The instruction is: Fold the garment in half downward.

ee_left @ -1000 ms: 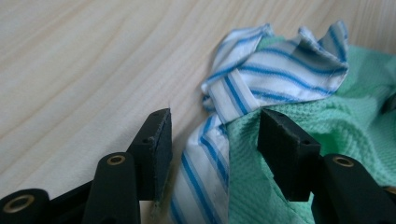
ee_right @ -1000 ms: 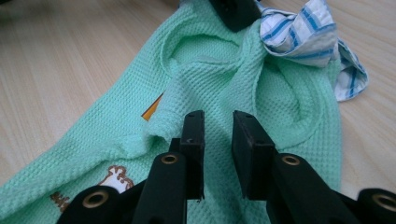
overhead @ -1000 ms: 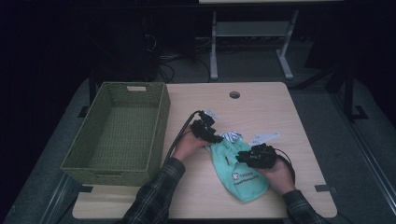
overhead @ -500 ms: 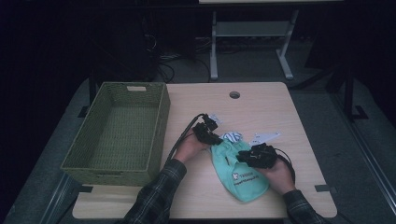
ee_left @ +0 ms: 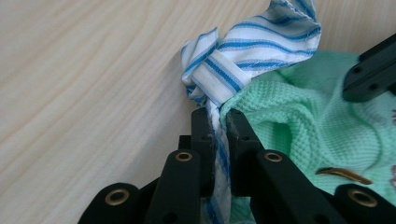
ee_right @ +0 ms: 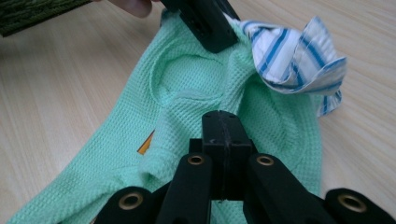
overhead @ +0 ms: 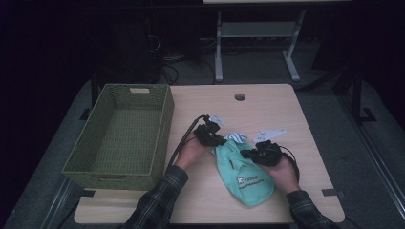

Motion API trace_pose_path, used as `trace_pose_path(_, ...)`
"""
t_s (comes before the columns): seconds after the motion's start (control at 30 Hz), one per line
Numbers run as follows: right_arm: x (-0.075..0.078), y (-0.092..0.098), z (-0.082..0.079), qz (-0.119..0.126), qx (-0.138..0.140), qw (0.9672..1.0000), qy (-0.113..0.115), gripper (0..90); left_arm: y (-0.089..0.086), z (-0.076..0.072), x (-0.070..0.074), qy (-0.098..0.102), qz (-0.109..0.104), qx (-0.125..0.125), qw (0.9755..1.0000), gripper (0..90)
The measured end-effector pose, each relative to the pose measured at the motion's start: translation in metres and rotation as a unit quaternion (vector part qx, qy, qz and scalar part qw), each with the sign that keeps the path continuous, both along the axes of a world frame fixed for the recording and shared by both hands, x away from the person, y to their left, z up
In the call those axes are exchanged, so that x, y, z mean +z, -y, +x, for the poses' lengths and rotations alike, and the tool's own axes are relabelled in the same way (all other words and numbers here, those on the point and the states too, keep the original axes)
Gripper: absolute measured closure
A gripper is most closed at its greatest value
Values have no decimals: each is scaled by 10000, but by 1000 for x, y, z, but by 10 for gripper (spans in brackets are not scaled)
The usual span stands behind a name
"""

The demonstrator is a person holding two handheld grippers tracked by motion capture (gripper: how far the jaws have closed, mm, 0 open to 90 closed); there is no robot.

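A mint green waffle-knit garment [overhead: 246, 179] lies on the table in front of the person, with a blue-and-white striped cloth [overhead: 236, 137] at its far end. My left gripper [overhead: 222, 141] is at that end. Its jaws have just been closing and now pinch the striped cloth [ee_left: 261, 42] beside the green knit [ee_left: 299, 116]. My right gripper [overhead: 247, 153] rests on the garment's right side. Its jaws have just been closing too and stand together on a fold of the green garment [ee_right: 196, 79], near the striped cloth [ee_right: 294, 60].
An empty green woven basket [overhead: 165, 124] stands on the left part of the wooden table [overhead: 267, 102], close to the left hand. A round cable hole [overhead: 239, 97] sits near the far edge. Dark floor and a desk frame lie beyond.
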State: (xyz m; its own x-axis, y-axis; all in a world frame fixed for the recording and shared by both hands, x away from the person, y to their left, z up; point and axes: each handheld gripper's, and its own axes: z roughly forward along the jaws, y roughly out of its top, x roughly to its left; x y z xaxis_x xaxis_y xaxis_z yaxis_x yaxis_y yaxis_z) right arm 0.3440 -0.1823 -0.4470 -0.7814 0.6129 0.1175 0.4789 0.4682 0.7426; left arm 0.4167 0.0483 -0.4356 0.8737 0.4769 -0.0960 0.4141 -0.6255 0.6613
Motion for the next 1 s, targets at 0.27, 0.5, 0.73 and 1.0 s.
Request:
trace_pose_path(0.27,-15,-15,11,-64,0,9998,-212,898,-8,-9,15,204,-224,48,9995,832)
trace_pose_path(0.5,-27,-25,24,-71,-109,9995,-282,900,-15,-17,30,331,-322,91,9989,833)
trace_pose_path(0.73,-29,-35,33,36,-168,9996,-202,900,-22,-23,39,445,-269,128,9986,834)
trace_pose_path(1.0,-14,-25,22,17,-111,9999,-59,899,-29,-23,39,523,-345,235,9978,833)
